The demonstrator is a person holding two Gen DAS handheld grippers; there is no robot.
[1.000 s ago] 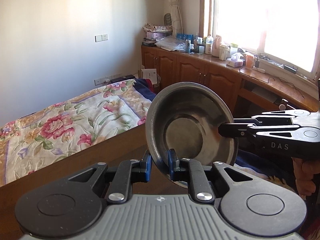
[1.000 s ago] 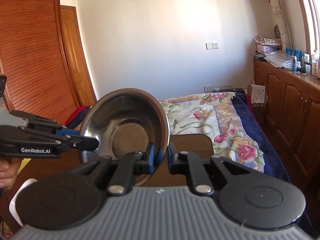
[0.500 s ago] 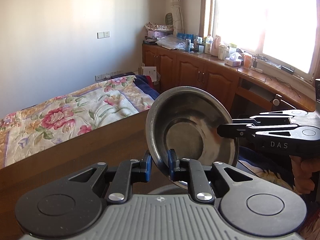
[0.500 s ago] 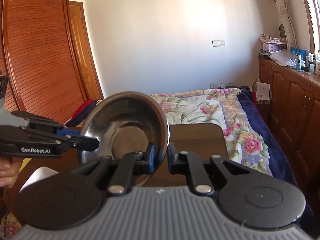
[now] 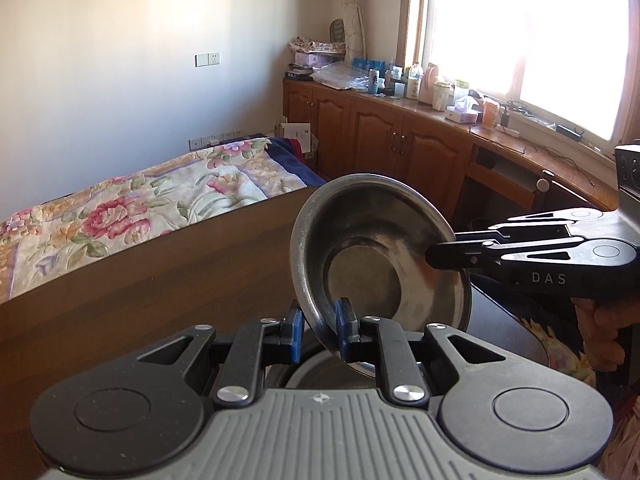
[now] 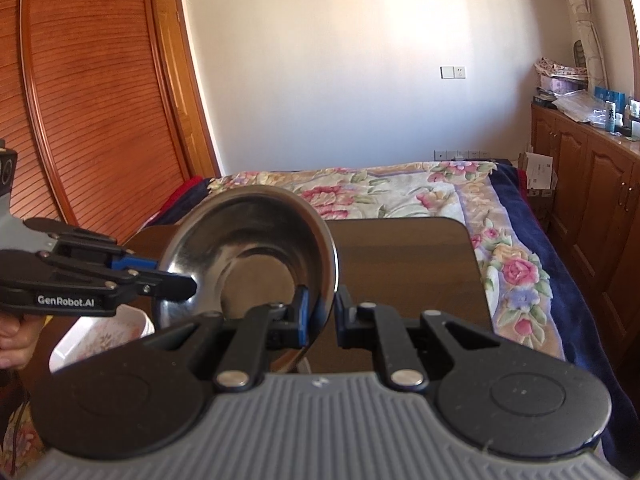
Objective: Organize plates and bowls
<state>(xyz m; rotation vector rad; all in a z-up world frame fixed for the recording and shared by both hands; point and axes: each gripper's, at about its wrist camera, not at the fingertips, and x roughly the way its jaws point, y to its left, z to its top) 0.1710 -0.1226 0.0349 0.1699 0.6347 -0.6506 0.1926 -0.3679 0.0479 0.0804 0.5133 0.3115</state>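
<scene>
Here, steel bowl [image 5: 380, 256] tilted, rim between both hand-held grippers' fingers.

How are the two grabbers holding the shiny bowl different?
The left gripper reads GenRobot.AI; the right gripper reads DAS. The left gripper pinches the metal bowl on its left rim, the right gripper on its right rim. Both are black and clamp the tilted bowl in mid-air.

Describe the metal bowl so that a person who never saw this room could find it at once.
Above the dark wooden table at the foot of the flowered bed, the left gripper and right gripper pinch opposite rim edges of the metal bowl. It is tilted on edge, shiny steel, unlike the white container beneath.
</scene>
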